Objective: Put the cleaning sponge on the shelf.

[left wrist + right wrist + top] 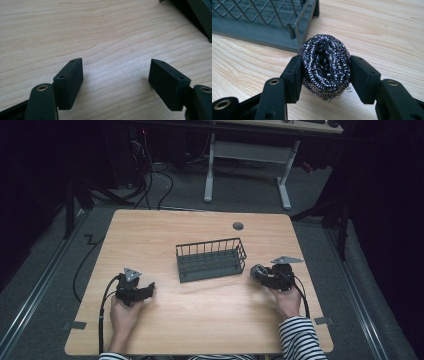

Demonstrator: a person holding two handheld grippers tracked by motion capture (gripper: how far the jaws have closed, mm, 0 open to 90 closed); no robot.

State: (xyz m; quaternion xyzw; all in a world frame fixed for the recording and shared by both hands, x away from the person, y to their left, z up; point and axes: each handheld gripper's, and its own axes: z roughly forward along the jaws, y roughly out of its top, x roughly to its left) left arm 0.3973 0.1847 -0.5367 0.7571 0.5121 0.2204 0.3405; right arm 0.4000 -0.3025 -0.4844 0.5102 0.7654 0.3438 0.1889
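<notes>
A shiny steel-wool scourer [325,66] is squeezed between the two black jaws of my right gripper [325,75], which is shut on it just above the wooden table. In the high view that right gripper [261,274] and the scourer [257,271] sit just right of a dark wire basket [210,260]. A corner of the basket [262,27] rises right behind the scourer in the right gripper view. My left gripper [150,288] rests at the table's left, open, with bare wood between its jaws [116,77].
The wooden table [200,315] has a round grommet hole [238,226] behind the basket. A white-legged desk [247,155] and cables stand on the floor beyond the far edge. A basket corner [197,15] shows at the upper right of the left gripper view.
</notes>
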